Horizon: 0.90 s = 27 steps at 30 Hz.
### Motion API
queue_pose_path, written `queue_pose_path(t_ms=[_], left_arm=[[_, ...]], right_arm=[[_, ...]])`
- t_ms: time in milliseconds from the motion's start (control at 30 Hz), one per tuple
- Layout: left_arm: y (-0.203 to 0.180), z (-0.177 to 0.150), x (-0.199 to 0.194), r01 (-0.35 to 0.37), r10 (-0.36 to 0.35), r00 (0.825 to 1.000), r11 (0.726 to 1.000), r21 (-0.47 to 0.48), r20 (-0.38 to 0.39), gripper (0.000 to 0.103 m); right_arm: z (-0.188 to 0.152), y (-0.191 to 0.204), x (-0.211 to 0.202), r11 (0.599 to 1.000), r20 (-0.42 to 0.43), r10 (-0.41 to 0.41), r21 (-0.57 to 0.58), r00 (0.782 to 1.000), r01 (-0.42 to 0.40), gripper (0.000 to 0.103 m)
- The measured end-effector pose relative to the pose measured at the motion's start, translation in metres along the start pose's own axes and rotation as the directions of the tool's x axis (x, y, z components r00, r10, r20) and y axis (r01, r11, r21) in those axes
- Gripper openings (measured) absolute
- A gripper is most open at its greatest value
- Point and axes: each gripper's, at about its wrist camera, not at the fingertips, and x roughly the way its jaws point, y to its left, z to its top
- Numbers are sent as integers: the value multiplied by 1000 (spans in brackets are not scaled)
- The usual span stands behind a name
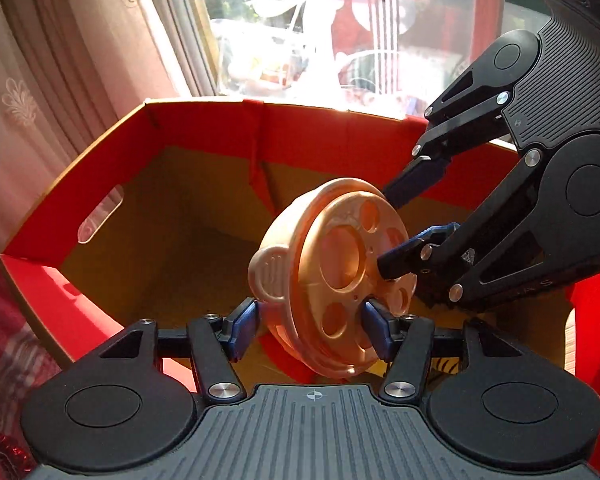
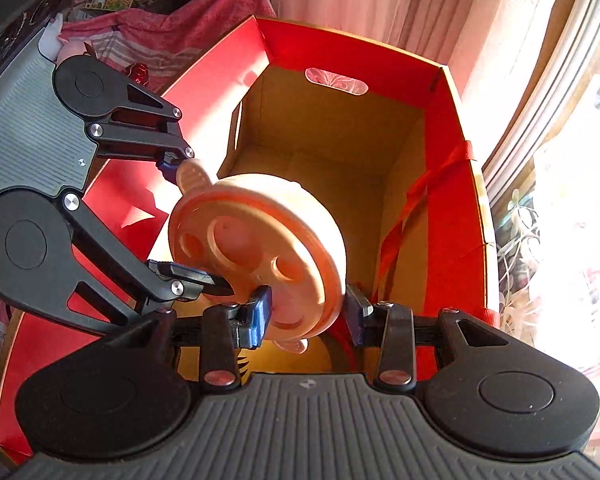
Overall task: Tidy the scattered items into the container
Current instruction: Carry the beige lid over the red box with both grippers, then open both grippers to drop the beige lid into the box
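Peach-coloured plastic makes up the task's piece, a round disc [image 1: 332,276] pierced by one large hole and a ring of smaller ones, with a ribbed ear-shaped tab on its rim. It hangs tilted in the air above the open mouth of the red cardboard box [image 1: 204,116], whose inside is plain brown and which has an oval handle slot [image 1: 100,214] cut in one wall. A red ribbon [image 2: 416,196] runs down inside another wall.

The left hand-held gripper [image 1: 310,320] has its jaws spread wide on either side of the disc. In its own view one blue pad sits at the perforated face and the other stands just clear of the rim below the tab, so it has no clamp on the piece. The right hand-held gripper [image 2: 308,312] also straddles the disc, less wide. One pad lies at the face and the other just beside the rim, but I cannot tell whether they press on it.

Little writing can be read. Faint raised letters [image 1: 546,284] on the right gripper's body show only "A S". Each body bears a small crosshair mark [image 1: 312,395]. The tab's ridges spell nothing legible.

A pink patterned curtain [image 1: 40,80] hangs beside the box.
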Motion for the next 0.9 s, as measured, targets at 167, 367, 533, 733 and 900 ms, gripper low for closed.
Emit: queue_pose_path(t_ms=[167, 367, 533, 733, 900], left_arm=[[-1, -5, -5, -82, 82, 996, 997, -5, 24, 94], [10, -19, -20, -73, 79, 995, 993, -92, 65, 97], [11, -27, -51, -47, 67, 989, 986, -159, 129, 99], [29, -51, -83, -8, 49, 983, 975, -224, 178, 103], [54, -78, -111, -61, 101, 982, 969, -240, 159, 103]], right_arm=[[4, -12, 9, 999, 29, 9, 48, 1000, -10, 74], [1, -11, 2, 993, 39, -60, 104, 997, 56, 86], [-2, -3, -7, 979, 28, -107, 179, 994, 100, 90], [8, 24, -22, 970, 44, -155, 197, 987, 143, 91], [30, 55, -36, 972, 95, -161, 188, 982, 141, 95]])
